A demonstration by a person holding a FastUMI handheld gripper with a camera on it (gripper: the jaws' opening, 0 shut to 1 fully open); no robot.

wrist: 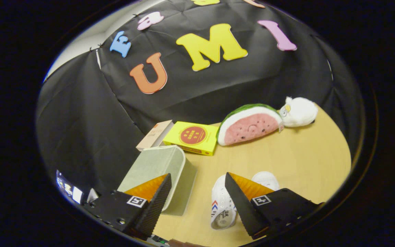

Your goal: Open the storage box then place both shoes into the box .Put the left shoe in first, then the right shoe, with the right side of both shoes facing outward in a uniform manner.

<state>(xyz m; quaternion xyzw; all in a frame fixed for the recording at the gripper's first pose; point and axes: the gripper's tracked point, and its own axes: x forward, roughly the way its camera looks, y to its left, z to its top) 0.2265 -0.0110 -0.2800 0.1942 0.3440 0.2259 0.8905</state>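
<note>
In the gripper view, the gripper [197,185] hangs above the worktop [297,154] and looks down on it at a slant, its two fingers spread wide apart and holding nothing. The left finger lies over the closed storage box [156,164], a pale green box with a light rim, which stands near the worktop's left edge. The right finger covers part of two white shoes [221,206] that lie close together on the wood; I cannot tell which is left. Between box and shoes is a strip of bare wood. Beyond the fingers, along the back edge, lie a beige book [154,134], a yellow box [192,137], a watermelon plush [249,124] and a white plush [298,111]. To the right the worktop is open
</note>
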